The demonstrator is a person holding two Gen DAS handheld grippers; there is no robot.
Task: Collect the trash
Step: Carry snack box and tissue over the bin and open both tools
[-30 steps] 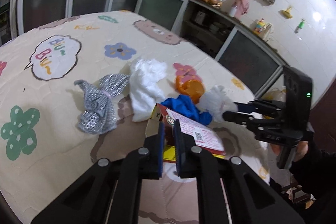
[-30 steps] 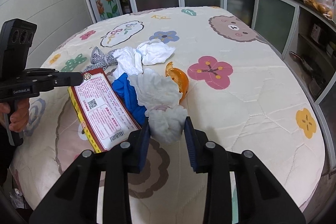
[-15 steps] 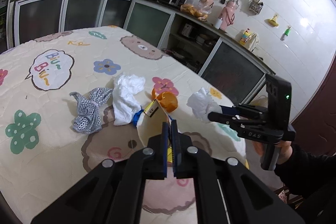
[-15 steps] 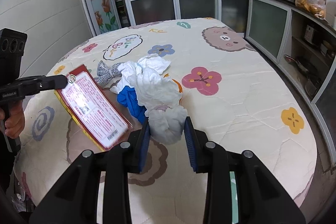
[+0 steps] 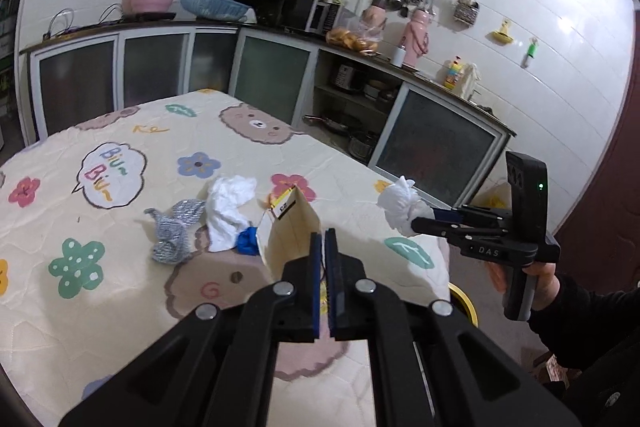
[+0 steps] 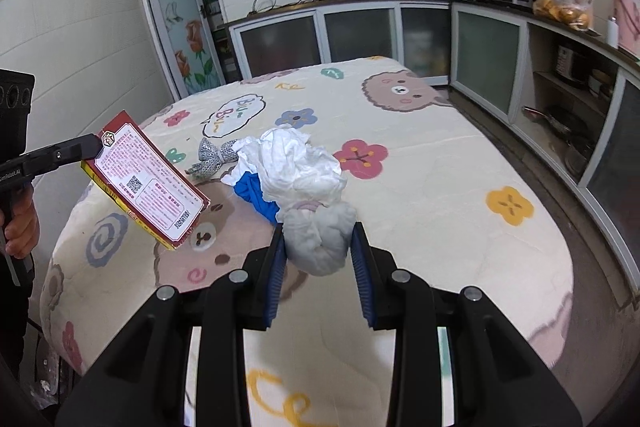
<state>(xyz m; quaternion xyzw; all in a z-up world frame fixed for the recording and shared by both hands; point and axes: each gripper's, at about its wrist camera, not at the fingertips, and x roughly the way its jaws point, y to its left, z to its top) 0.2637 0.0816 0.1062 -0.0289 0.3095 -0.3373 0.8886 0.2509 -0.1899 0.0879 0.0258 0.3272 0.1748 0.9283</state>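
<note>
The left gripper [image 5: 324, 243] is clamped on a flat red cardboard box [image 6: 146, 181] printed with pink text and QR codes, held above the table [image 6: 440, 163]. The right gripper [image 6: 318, 255] pinches a crumpled white tissue wad [image 6: 318, 243], lifted clear of the cartoon-patterned tablecloth [image 5: 120, 147].
</note>
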